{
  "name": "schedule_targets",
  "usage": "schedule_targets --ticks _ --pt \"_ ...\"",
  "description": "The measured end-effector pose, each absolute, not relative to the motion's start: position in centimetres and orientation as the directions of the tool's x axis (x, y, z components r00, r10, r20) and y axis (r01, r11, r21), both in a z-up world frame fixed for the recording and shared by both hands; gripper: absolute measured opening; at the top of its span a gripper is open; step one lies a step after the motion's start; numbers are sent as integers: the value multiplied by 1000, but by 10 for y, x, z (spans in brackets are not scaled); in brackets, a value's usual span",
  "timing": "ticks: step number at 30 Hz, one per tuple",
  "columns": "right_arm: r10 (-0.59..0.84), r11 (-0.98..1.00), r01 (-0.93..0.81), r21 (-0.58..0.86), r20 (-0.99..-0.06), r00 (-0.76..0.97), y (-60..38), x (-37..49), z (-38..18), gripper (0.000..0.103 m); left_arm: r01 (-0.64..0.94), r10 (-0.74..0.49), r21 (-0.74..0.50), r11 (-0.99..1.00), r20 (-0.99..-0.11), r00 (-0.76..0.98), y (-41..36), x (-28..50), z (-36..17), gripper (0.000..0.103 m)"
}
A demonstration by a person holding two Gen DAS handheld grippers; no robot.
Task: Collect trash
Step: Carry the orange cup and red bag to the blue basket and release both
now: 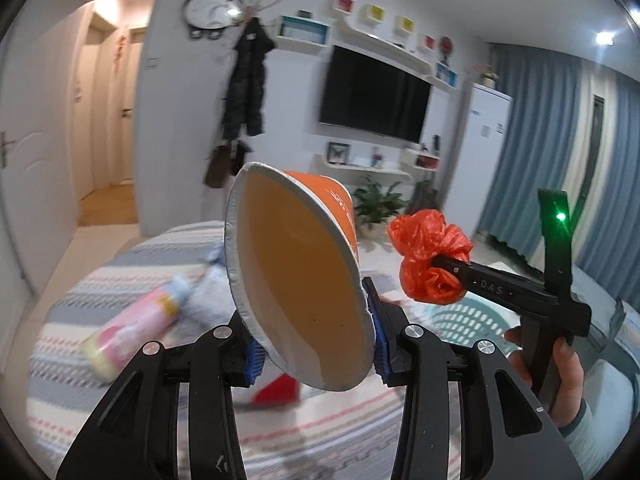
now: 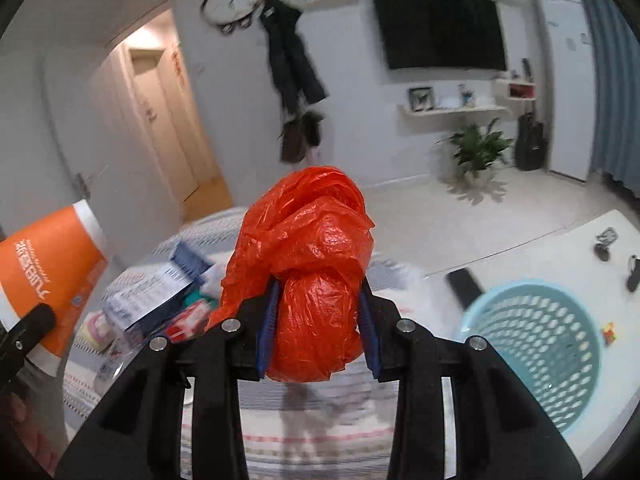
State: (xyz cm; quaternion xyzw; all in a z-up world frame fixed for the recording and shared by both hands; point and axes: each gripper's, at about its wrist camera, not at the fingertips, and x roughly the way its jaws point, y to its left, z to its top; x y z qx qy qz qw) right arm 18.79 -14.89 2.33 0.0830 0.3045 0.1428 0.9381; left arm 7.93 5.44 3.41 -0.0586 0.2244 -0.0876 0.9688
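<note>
The left gripper [image 1: 316, 344] has its jaws clamped on the rim of an orange paper bowl [image 1: 296, 276], tipped sideways above the striped bed [image 1: 120, 264]. The right gripper [image 2: 318, 320] squeezes a crumpled red plastic bag [image 2: 308, 272], lifted over the bed's edge near a blue basket [image 2: 536, 356]. Both point slightly downward.

Open-topped basket [image 2: 536, 356] seems unobstructed; boxes [image 2: 160, 292] and bottle [image 1: 136, 320] clutter the bed's left.

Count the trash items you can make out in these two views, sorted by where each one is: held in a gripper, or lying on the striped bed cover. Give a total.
Held in a gripper: 2, orange paper bowl, red plastic bag
Lying on the striped bed cover: 3, pink bottle, blue-and-white box, red-and-white packet
Total: 5; blur may hide others.
</note>
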Motion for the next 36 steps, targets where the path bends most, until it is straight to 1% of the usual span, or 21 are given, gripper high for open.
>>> schedule_targets --ticks 4,9,13,16,20,23,26,29,31,32,33,34,36 --pt "220 968 -116 223 -524 823 -201 183 30 33 228 -271 -150 962 -433 859 10 105 34 40" --pt "109 975 13 222 -529 841 -259 182 23 33 334 -364 -149 931 -446 818 -45 133 31 40" --pt "35 966 119 231 -569 822 -305 185 8 33 410 -430 -149 900 -468 772 -91 153 23 40" --pt "-12 952 197 234 -617 787 -331 189 -14 33 446 -459 -153 882 -499 735 -117 168 9 40" --pt "-35 926 291 241 -713 701 -360 191 -58 33 482 -492 -186 856 -577 651 -147 194 -26 40" --pt "-28 910 337 241 -775 631 -370 192 -91 33 481 -495 -217 850 -642 585 -162 210 -58 40" --pt "-14 901 360 243 -812 583 -375 188 -115 36 485 -503 -250 838 -699 509 -171 222 -86 41" --pt "3 893 374 249 -836 549 -377 187 -129 39 493 -502 -259 831 -730 463 -178 230 -100 42" --pt "10 889 380 254 -842 539 -380 185 -135 40 499 -494 -249 830 -744 451 -179 234 -105 44" --pt "7 889 383 250 -844 536 -380 185 -135 42 497 -491 -248 831 -747 449 -180 236 -105 46" --pt "1 889 387 244 -847 532 -380 184 -135 48 497 -495 -255 829 -747 443 -180 236 -106 54" --pt "-1 888 389 244 -846 533 -381 182 -134 53 496 -501 -263 828 -745 442 -177 238 -106 56" --pt "-8 889 389 242 -841 541 -380 181 -131 54 494 -494 -252 832 -740 455 -178 235 -104 58"
